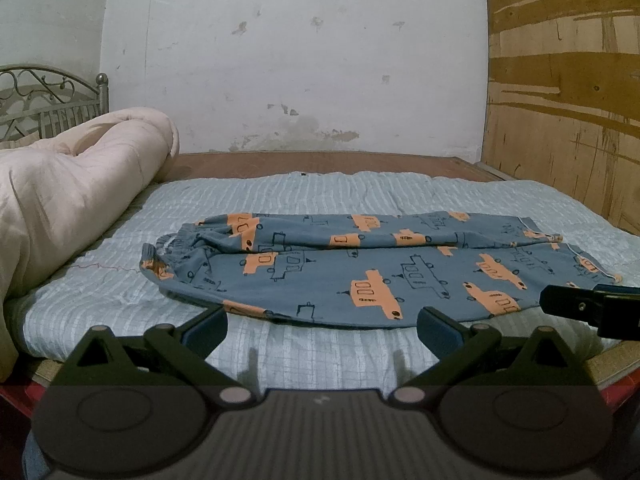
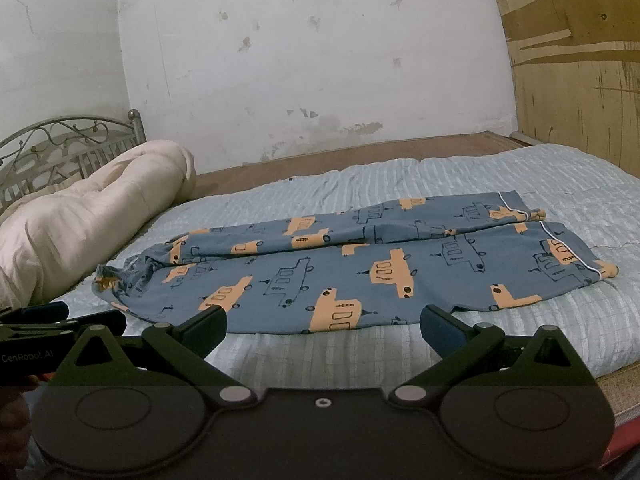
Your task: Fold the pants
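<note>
While held low at the near edge of the bed, left gripper point(image 1: 322, 326) spread wide, nothing between its fingers point(image 1: 208, 328), blue pads facing each other. Right gripper point(image 2: 324, 326) likewise wide apart and empty, hovering just before the near hem of the pants point(image 2: 360, 268). Seen also in the other view: right gripper's tip at the right margin of the left wrist picture, just beside the leg end of the pants point(image 1: 360, 268); left gripper's black body with white lettering at the left margin of the right wrist picture.

Pants lying flat across the middle of the bed, lengthwise from left to right, not touched by either tool. Blue cloth with orange and outlined vehicles. Gathered waistband toward the left side, leg cuffs with thin white piping toward the right side. One leg laid partly over the other, far leg showing behind the near one.

Under the pants, a pale blue ribbed quilt point(image 2: 520, 340). At the left edge of the bed, a rolled cream comforter point(image 1: 68, 184), well apart from the pants. Behind it, a metal headboard point(image 2: 60, 148). At the far edge, bare brown board, then a stained white wall point(image 1: 300, 60); plywood panel point(image 1: 568, 100) at the right.
</note>
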`<state>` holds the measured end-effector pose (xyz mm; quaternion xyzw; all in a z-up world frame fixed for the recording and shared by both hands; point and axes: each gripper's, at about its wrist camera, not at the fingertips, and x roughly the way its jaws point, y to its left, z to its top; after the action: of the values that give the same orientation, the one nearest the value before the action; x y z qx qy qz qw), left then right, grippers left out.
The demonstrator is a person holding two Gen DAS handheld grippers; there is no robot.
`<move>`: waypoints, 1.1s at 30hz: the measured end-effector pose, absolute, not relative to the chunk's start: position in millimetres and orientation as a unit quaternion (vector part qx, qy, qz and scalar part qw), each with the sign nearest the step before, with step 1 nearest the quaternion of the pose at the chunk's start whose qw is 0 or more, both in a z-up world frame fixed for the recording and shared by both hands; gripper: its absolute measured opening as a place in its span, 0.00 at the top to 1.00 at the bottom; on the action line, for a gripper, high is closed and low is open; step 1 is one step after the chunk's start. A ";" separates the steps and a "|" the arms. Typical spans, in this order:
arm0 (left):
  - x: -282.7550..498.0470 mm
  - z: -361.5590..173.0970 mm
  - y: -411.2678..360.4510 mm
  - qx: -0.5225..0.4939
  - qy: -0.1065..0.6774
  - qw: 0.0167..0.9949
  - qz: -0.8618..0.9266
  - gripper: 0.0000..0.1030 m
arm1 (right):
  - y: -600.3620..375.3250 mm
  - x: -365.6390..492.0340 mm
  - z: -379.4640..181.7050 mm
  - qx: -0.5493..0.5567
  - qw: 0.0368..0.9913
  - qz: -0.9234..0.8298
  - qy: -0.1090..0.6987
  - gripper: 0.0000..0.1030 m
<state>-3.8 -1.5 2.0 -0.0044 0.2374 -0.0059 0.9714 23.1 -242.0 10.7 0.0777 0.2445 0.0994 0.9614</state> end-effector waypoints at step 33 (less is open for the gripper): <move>2.8 -8.8 -0.6 -0.005 0.265 0.964 -0.002 0.01 | -241.3 25.8 4.4 0.078 0.959 0.097 0.255 0.01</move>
<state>2.8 -0.6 -8.8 -0.0054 0.2649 -0.0016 0.9643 25.9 -241.3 4.4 0.0784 0.2550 0.0968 0.9589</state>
